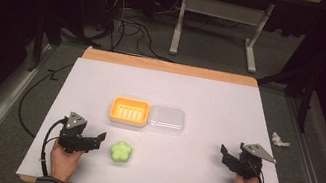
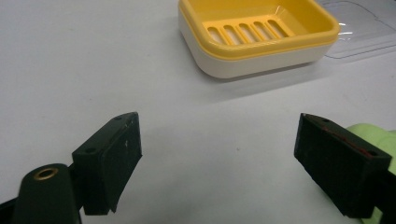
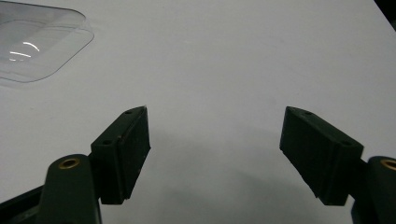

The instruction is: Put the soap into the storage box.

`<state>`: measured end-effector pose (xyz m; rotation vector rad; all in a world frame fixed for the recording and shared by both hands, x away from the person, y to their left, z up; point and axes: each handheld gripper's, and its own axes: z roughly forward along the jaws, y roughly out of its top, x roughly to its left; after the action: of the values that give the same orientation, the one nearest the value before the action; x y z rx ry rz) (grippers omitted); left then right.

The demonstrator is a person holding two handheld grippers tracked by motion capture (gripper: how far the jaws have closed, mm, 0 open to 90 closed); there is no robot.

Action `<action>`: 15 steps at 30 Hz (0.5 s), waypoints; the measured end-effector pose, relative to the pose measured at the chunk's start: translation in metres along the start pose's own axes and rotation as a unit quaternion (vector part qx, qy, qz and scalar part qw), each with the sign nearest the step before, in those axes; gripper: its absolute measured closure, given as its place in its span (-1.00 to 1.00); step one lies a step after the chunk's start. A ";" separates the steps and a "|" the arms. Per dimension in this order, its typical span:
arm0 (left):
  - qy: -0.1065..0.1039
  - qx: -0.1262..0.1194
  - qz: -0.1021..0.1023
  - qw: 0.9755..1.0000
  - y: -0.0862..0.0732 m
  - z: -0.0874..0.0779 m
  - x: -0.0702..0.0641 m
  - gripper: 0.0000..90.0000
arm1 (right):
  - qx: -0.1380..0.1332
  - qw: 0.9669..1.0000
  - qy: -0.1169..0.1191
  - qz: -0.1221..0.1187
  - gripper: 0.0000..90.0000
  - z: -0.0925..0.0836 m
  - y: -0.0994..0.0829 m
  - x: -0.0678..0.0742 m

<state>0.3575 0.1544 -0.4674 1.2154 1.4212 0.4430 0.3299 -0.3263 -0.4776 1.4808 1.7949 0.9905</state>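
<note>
The green flower-shaped soap (image 1: 122,152) lies on the white table (image 1: 210,100) just beside the left gripper (image 1: 96,139), off its right jaw; in the left gripper view only its pale green edge (image 2: 373,137) peeks past that jaw. As I judge it, the risk is a closing pinch that catches the soap's rounded lobes off-centre, so it squirts sideways or skids on the smooth tabletop instead of seating between the jaws; the soap stands outside the gap now, so the gripper would need to shift across first. The left gripper gapes wide and holds nothing. Farther off sits the yellow soap dish (image 1: 129,111), with the clear lid (image 1: 166,119) touching its side. The right gripper (image 1: 227,155), well apart, is also spread wide and bare.
</note>
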 end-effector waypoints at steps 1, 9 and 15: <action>-0.002 0.002 0.000 1.000 0.000 -0.001 -0.001 -0.65 | 0.000 1.000 0.000 0.000 -0.45 0.000 0.000 0.000; -0.015 0.010 0.016 1.000 0.000 -0.006 -0.011 -0.66 | -0.001 1.000 0.001 0.000 -0.45 0.000 0.000 0.000; -0.026 0.009 0.022 0.999 -0.001 -0.011 -0.019 -0.66 | -0.002 1.000 0.001 0.000 -0.45 0.000 0.000 0.000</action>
<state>0.3436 0.1420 -0.4561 1.2658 1.3599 0.4270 0.3296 -0.3268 -0.4775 1.4784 1.7941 0.9960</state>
